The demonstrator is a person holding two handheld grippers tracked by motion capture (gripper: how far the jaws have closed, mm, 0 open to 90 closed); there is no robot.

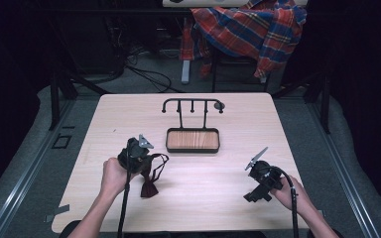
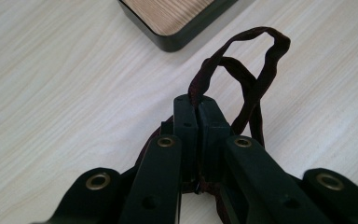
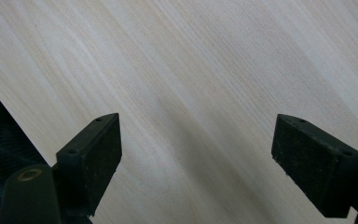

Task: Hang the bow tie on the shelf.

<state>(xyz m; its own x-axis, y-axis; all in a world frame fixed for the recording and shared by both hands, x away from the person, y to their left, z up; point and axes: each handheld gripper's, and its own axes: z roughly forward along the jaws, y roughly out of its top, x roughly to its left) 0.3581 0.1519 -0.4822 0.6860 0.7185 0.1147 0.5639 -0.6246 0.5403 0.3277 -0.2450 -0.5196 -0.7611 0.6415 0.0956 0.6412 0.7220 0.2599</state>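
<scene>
A dark maroon bow tie (image 1: pixel 149 187) with a thin strap (image 2: pixel 261 74) hangs over the light wooden table (image 1: pixel 213 198) at the front left. My left gripper (image 1: pixel 135 152) (image 2: pixel 198 100) is shut on the strap, which loops out past the jaws. The bow itself dangles below the gripper, touching or just above the tabletop. A black rack with hooks (image 1: pixel 192 105) rises from a wood-lined tray (image 1: pixel 192 140) (image 2: pixel 177 18) at the table's middle back. My right gripper (image 1: pixel 258 191) (image 3: pixel 196 154) is open over bare table at the front right, nothing between its jaws.
A plaid shirt (image 1: pixel 250 29) is draped over a chair behind the table. Cables (image 1: pixel 149 74) lie on the floor beyond the far edge. In the right gripper view the table's edge (image 3: pixel 9 116) runs close by at the left.
</scene>
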